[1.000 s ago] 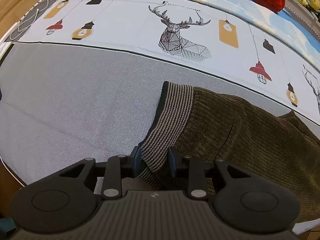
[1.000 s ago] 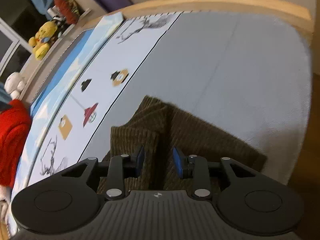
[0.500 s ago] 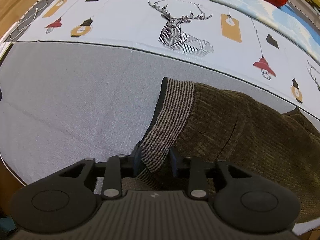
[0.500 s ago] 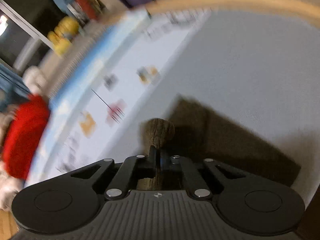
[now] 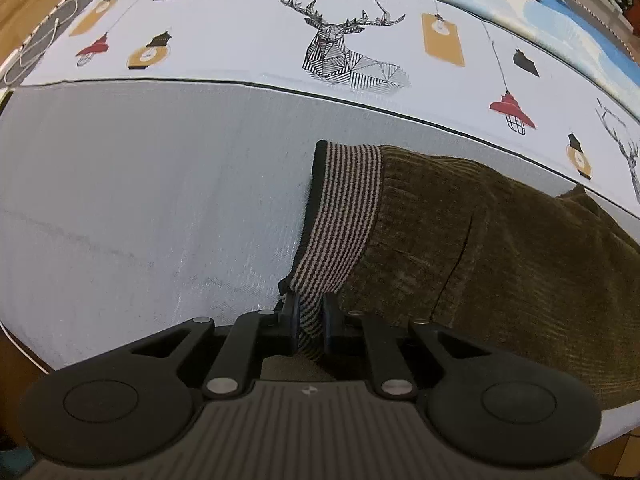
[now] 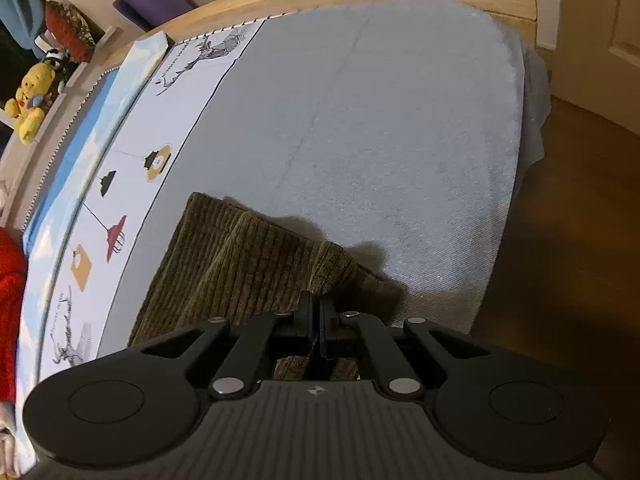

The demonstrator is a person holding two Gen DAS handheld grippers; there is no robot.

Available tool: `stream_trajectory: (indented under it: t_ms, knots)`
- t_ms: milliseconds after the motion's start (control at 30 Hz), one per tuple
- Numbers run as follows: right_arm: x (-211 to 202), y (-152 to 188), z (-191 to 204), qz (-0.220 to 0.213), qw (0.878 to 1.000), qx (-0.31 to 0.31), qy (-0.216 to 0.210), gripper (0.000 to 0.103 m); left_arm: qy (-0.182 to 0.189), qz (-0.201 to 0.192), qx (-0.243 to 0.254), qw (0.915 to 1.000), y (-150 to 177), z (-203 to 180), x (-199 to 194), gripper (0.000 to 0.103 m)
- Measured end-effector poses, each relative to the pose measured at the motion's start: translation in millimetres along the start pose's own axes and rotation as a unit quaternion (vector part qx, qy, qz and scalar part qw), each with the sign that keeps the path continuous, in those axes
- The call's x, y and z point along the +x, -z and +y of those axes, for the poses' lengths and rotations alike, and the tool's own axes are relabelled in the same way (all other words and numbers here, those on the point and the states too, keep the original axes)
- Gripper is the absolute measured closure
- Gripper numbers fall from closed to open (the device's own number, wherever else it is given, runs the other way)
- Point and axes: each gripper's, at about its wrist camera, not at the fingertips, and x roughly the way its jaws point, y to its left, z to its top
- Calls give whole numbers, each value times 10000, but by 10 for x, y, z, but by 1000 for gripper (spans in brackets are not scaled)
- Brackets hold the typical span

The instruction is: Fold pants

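Pants (image 5: 500, 248) of brown corduroy are laid flat on the grey part of the bed cover (image 5: 140, 200), just below the black line that borders its printed strip with the deer (image 5: 344, 56). The cloth is judged soft, limp and fairly thick, with a ribbed nap that should grip well and not slip; nothing about it is fragile. Left unsupported, it would be expected to sag and drag along the cover.

The striped waistband (image 5: 340, 216) is the firmest part and forms the pants' left end in the left wrist view. The left gripper (image 5: 308, 320) has just been closing and is now pinched on the near corner of that waistband, the striped knit seen between its pads. At the other end of the pants, the right gripper (image 6: 314, 312) is clamped shut on a raised fold of corduroy (image 6: 336, 268), near the leg ends as far as can be told.

With 2 holds at opposite ends, the cloth is best kept taut between them, so that no slack bunches during a fold.
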Motion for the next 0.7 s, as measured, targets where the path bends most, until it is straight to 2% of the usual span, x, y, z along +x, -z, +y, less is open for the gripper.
stream_trajectory:
  t_ms: [67,133,167,200,233,300,400,433,533,567,600,667,700]
  knots:
    - [-86,6,108,-194,9994,-2,-303,101,56,-65,-84,9999,1,42,-24,93]
    - [-267,-19,250,-574,9963,-132,-627,101,134,-149,-185,9996,11,79,-70,96]
    - [-311,-9,277,-660,9966,-254,-427,101,134,-145,-182,9996,18,83,-78,96]
    - [-284,4,243,-572,9981,-236,-25,101,101,-110,-143,9998,27,78,-69,97]
    - [-161,25,109,-255,9984,77,497,101,37,-52,-82,9999,37,71,-47,97]
    - [18,52,-114,240,9941,534,913,101,-81,103,115,9998,57,33,9,97]
    - [-19,18,-137,158,9959,551,693,99,-95,193,173,9996,73,49,13,93]
    - [-72,15,-97,40,9965,404,726,92,-151,48,124,9998,59,69,-42,92]
    - [-335,33,69,-808,9904,-14,1117,79,-501,-952,250,9939,44,-8,-379,90]
    - [-432,33,126,-1112,9885,-150,1014,77,-335,-1282,472,9901,69,-112,-480,90]
    - [-486,22,187,-1308,9881,-257,763,74,-55,-1420,682,9875,87,-209,-524,90]
    - [-489,50,308,-1396,9888,-525,103,72,343,-1347,1210,9829,128,-448,-485,90]
    - [-439,63,371,-1288,9896,-621,-188,71,366,-1235,1505,9802,153,-557,-428,88]
